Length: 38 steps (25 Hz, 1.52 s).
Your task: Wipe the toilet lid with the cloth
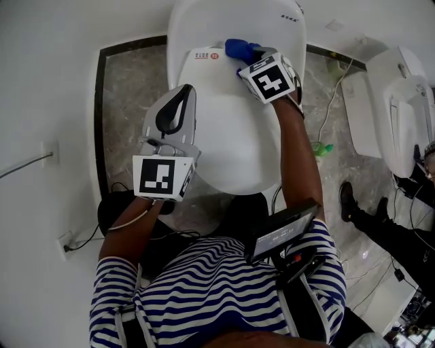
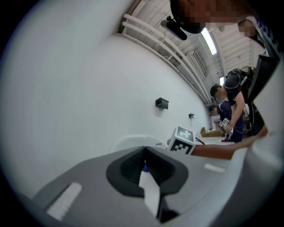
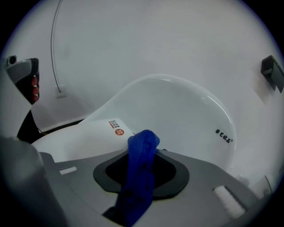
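**Grip and placement**

The right gripper (image 1: pixel 250 58) is clamped on the blue cloth (image 1: pixel 239 49). The cloth sits at the far end of the toilet lid (image 1: pixel 231 136), just beside the red-and-white sticker (image 1: pixel 204 54) and close to the rear housing (image 1: pixel 238 20). Judged from this position, a stroke would start at the hinge side and be drawn toward the near edge. The gripper is angled forward and down, probably so that the cloth meets the plastic rather than the jaws.

The left gripper (image 1: pixel 181 95) hovers over the left edge of the lid. Its jaws are pressed together at the tips with nothing between them. It is probably held aside to leave the wiping path free.

**What each view adds**

- **Head view:** shows the closed lid's whole outline and both grippers relative to it. It does not show the grip itself.
- **Right gripper view:** shows the cloth (image 3: pixel 141 173) running up between the jaws as a folded band, with its end standing out beyond them. The sticker (image 3: pixel 116 127) lies just left of the cloth. No view shows whether the cloth touches the lid.
- **Left gripper view:** shows the left gripper (image 2: pixel 144 153) with its jaws meeting and pointed toward the white wall (image 2: pixel 88 88), not down at the lid. The marker cube (image 2: pixel 183 139) of the right gripper appears beyond it.
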Each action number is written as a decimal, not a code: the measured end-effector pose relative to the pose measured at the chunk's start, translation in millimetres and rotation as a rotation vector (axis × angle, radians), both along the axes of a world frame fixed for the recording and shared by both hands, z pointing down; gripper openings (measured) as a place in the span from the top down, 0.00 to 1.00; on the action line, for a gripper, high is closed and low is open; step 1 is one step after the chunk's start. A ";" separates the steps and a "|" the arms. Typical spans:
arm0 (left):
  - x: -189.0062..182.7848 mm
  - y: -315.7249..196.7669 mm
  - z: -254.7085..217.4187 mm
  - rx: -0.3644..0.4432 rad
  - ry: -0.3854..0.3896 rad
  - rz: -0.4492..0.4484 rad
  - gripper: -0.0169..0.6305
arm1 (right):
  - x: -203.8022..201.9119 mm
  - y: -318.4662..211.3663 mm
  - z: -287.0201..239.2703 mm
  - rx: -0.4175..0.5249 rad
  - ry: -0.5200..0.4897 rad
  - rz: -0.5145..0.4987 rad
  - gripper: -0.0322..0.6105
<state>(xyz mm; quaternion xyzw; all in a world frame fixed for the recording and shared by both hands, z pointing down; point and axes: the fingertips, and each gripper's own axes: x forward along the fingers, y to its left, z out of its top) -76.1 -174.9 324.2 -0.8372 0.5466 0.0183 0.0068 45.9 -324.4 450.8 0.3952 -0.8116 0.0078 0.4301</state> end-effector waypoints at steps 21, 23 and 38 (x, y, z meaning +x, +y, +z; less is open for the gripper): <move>14.7 10.5 -7.9 0.019 0.002 0.020 0.97 | 4.4 63.6 -0.1 -0.025 0.001 -0.026 0.77; 18.3 13.5 -9.3 0.022 0.002 0.024 0.97 | 4.6 75.9 -1.3 -0.017 -0.006 -0.040 0.77; 28.5 26.9 -9.9 0.028 -0.010 0.028 0.97 | 10.4 206.5 9.2 -0.049 -0.076 -0.067 0.77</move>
